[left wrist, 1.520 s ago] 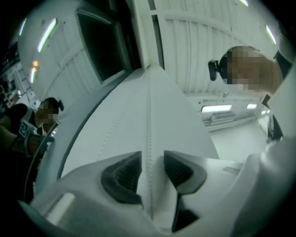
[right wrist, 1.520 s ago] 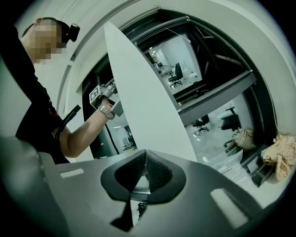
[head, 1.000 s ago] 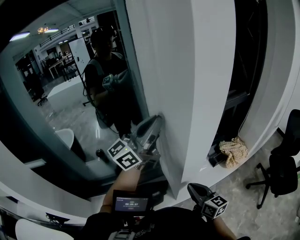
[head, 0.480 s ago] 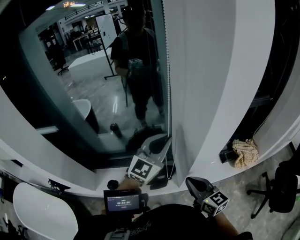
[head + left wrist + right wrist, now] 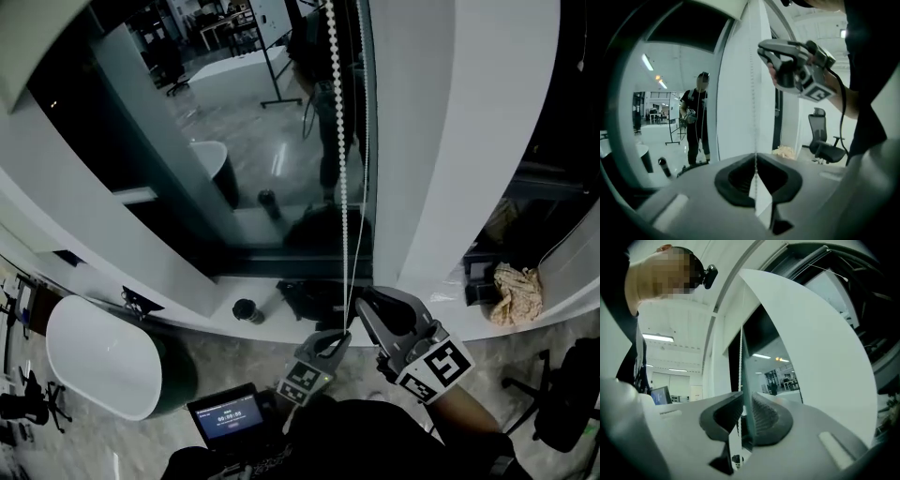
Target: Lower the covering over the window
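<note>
A white bead chain [image 5: 339, 159] hangs down in front of the window glass [image 5: 262, 141]. My left gripper [image 5: 343, 335] is low in the head view and shut on this chain. In the left gripper view the chain [image 5: 751, 70] runs straight down into the closed left gripper [image 5: 755, 158]. My right gripper [image 5: 364, 307] sits just right of the chain and slightly above the left one. Its jaws are opening, and the chain [image 5: 740, 352] passes loosely through the right gripper [image 5: 743, 404]. From the left gripper view the right gripper [image 5: 765, 50] shows up high.
A white pillar [image 5: 441, 141] borders the window on the right. On the sill [image 5: 178, 277] stand a small dark round object [image 5: 246, 309] and a black lump [image 5: 314, 295]. A crumpled cloth [image 5: 517, 292] lies at the right, an office chair [image 5: 567, 403] beyond it. A white tub-shaped seat [image 5: 98, 352] is lower left.
The left gripper has travelled downward along the window with the chain in it. The right gripper has come up from the lower right to the chain, and its jaws have parted.
</note>
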Motion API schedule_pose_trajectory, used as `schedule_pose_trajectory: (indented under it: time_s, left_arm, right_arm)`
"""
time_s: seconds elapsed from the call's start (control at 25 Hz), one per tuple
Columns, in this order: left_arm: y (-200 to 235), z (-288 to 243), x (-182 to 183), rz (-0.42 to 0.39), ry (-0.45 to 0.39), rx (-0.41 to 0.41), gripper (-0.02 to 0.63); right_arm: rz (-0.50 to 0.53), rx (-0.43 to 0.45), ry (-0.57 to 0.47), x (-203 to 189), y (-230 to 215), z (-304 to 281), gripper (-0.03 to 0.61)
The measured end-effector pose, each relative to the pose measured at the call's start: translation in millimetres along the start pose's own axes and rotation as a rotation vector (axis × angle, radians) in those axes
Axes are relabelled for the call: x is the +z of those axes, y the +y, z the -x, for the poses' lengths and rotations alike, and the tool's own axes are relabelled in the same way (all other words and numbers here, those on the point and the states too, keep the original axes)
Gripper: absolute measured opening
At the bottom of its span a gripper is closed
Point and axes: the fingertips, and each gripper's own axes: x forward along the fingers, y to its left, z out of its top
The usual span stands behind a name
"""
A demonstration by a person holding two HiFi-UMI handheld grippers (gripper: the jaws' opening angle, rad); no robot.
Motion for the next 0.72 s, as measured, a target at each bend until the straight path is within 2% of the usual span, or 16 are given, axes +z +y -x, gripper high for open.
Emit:
schedule_pose_trajectory:
  time_s: [0.16, 0.28, 0.32, 0.36, 0.56, 0.64, 0.72]
  left_arm:
    - [-23.4, 8.2, -3.1, 0.079, -0.027, 0.019, 0.011]
    - [-40.6, 13.3, -3.3, 0.072, -0.018, 0.005, 0.011]
    - [-43.5, 16.9, -3.7, 0.056, -0.015, 0.0, 0.011]
    - [-44.4, 21.3, -3.9, 0.045, -0.013, -0.005, 0.011]
    - [-40.0, 41.9, -4.9, 0.003, 0.009, -0.063, 0.012]
    - [-40.7, 50.7, -5.1, -0.02, 0.006, -0.11, 0.014]
    - [-33.7, 65.8, -5.1, 0.032, -0.017, -0.144, 0.015]
  right_arm:
    - [0.055, 0.111, -0.031, 45.6, 25.7, -19.5, 0.069]
    - [0.106, 0.115, -0.064, 75.4, 37.1, -26.1, 0.087]
    - [0.129, 0.092, -0.085, 85.7, 39.1, -26.5, 0.077]
    - [0.157, 0.063, -0.11, 95.3, 40.7, -25.9, 0.025]
    - [0.25, -0.006, -0.156, 108.8, 52.1, -25.2, 0.018]
    - [0.387, -0.089, -0.179, 109.5, 55.3, -19.4, 0.015]
    - [0.592, -0.201, -0.141, 98.3, 56.1, -15.6, 0.014]
